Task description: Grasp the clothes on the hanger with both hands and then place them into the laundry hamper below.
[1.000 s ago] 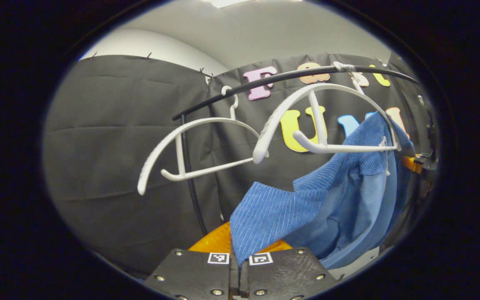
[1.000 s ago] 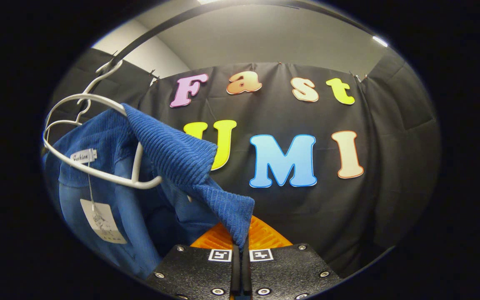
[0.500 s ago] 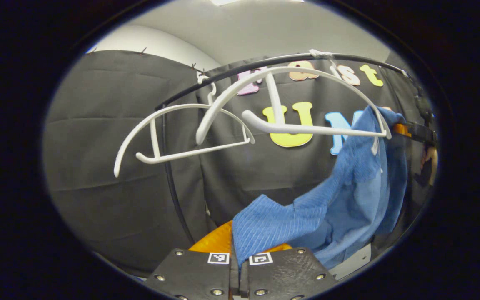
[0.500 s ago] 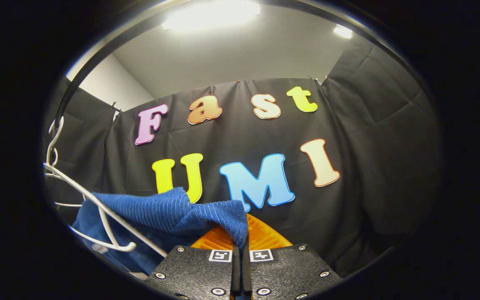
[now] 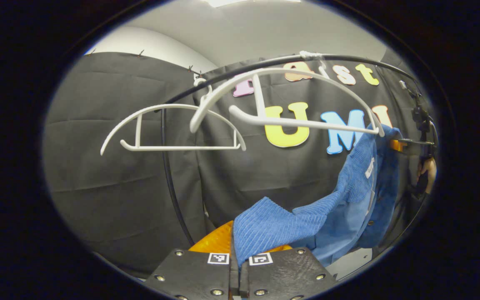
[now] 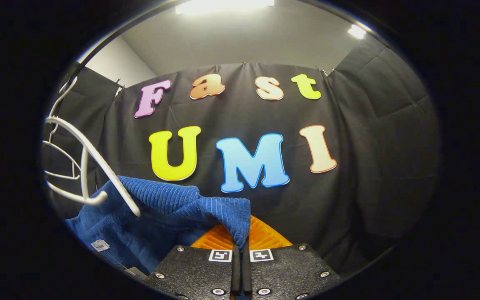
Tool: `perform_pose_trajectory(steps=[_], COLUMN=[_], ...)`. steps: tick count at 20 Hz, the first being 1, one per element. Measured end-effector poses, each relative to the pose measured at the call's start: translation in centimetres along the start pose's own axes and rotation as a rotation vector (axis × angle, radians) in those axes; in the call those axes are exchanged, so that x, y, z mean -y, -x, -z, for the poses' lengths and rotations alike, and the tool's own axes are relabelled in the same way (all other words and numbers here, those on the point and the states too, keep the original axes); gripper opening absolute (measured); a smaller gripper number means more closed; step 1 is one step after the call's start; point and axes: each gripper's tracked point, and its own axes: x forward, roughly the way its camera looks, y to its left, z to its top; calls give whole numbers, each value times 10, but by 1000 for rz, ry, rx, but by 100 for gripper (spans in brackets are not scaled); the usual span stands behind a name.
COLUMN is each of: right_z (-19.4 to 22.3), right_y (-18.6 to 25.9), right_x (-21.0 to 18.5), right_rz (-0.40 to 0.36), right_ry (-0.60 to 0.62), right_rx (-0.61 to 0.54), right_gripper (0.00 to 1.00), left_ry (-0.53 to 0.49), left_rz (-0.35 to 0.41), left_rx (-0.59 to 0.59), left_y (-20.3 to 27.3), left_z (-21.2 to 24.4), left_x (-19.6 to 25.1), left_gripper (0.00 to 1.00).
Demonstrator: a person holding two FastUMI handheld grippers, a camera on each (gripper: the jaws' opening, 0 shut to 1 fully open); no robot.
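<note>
Two white hangers hang on the black rail (image 5: 265, 66) in the left gripper view: a bare hanger (image 5: 173, 129) toward the left and, to its right, the garment's hanger (image 5: 290, 100). Half a second ago the blue garment (image 5: 306, 221) was draped higher over that hanger's right tip; now it has slid lower, and only its collar edge sits at the tip, with the rest sagging down to the left gripper (image 5: 238, 266). In the right gripper view the hanger (image 6: 86, 162) has swung further into view at the left edge, and the garment (image 6: 169, 204) now passes under its lower end rather than over its arm.

The rail's black upright (image 5: 173, 179) stands behind the bare hanger, just left of the gripped cloth. A white tag (image 6: 99, 245) dangles from the garment near the bottom left of the right gripper view.

The left gripper's fingers are pressed together on a ribbed fold of the garment. The right gripper (image 6: 241, 254) likewise pinches a ribbed corner tightly. At the right edge of the left gripper view, the right gripper's orange body (image 5: 398, 145) and the person's hand (image 5: 426, 171) holding it are level with the hanger's right tip.
</note>
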Motion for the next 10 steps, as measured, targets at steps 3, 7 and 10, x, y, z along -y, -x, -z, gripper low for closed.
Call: perform_pose_trajectory(steps=[3, 7, 10], right_z=[24, 51, 59], right_y=[11, 36, 64], right_x=[2, -5, -7], right_rz=[-16, -60, -89], right_ry=[18, 95, 113], right_rx=[-46, -86, -110], right_gripper=[1, 1, 1], left_ry=[8, 5, 8], left_rz=[11, 27, 49], left_rx=[-15, -29, -25], left_y=[0, 18, 39], left_z=[11, 20, 22], left_x=[2, 4, 5], left_gripper=[4, 3, 4])
